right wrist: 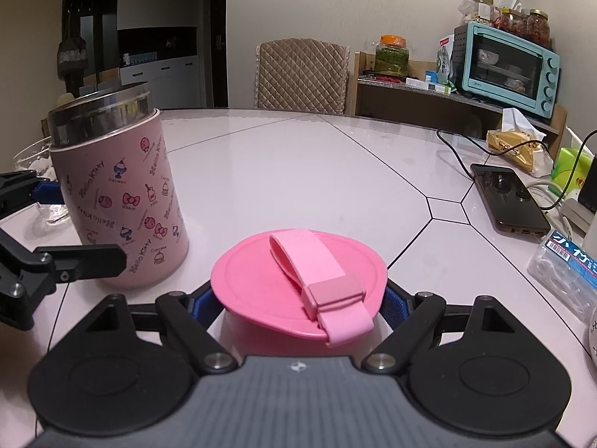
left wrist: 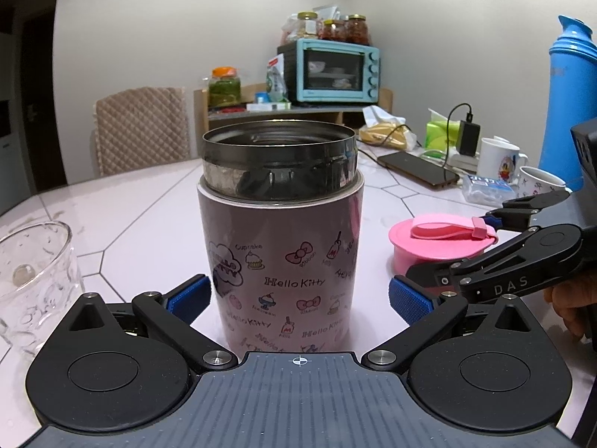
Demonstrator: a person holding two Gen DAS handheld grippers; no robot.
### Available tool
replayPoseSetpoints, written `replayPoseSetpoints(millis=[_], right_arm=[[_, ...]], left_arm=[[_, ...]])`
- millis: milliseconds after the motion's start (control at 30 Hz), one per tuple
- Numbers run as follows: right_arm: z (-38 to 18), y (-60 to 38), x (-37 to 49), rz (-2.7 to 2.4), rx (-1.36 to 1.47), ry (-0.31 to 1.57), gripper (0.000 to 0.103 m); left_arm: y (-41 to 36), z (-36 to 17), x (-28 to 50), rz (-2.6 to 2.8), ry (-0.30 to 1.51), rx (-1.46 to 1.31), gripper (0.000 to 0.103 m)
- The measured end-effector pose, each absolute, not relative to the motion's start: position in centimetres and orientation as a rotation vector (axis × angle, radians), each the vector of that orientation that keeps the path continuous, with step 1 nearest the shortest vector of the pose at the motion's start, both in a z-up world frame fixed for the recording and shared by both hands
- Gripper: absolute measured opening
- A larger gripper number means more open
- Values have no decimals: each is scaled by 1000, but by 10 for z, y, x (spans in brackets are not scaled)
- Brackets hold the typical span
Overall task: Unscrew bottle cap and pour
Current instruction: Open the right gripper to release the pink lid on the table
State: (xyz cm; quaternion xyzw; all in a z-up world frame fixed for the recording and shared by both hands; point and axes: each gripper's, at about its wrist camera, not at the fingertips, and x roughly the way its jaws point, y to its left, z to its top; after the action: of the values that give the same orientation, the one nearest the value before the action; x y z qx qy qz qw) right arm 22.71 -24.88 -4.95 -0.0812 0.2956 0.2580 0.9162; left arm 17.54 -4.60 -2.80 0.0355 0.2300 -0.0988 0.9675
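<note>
A pink Hello Kitty bottle [left wrist: 280, 257] with a bare steel threaded neck stands upright and uncapped on the white table [left wrist: 141, 201]. My left gripper [left wrist: 298, 298] is open around its lower body; the left blue pad [left wrist: 190, 295] is close to the wall and the right pad [left wrist: 410, 298] stands clear of it. The bottle [right wrist: 119, 194] also shows at the left of the right wrist view. Its pink cap [right wrist: 294, 280], with a strap on top, rests on the table to the right. My right gripper [right wrist: 298, 306] is shut on the cap's sides. The cap [left wrist: 440, 246] is seen from the left wrist too.
An empty clear glass [left wrist: 33, 280] stands left of the bottle. At the right lie a phone [right wrist: 507, 198] on a cable, mugs [left wrist: 500, 156], a plastic box [right wrist: 563, 265] and a tall blue flask [left wrist: 571, 86]. A chair [right wrist: 302, 74] and a teal oven [right wrist: 507, 67] stand behind.
</note>
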Motion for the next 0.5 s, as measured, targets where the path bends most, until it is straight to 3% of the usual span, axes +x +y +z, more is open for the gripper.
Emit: replayPoseSetpoints(millis=[200,300,500], right_arm=[[-50,-249,226,530,-172,615,87],[-50,-250,225,530,-171,608,96],[-49,-250,222,531,-174,605,96]], left_arm=[[-45,-28,175,-200,466,72,103],[-46,-28,175,-199,467,71,103],[-46,-28,175,-197,466,70,103]])
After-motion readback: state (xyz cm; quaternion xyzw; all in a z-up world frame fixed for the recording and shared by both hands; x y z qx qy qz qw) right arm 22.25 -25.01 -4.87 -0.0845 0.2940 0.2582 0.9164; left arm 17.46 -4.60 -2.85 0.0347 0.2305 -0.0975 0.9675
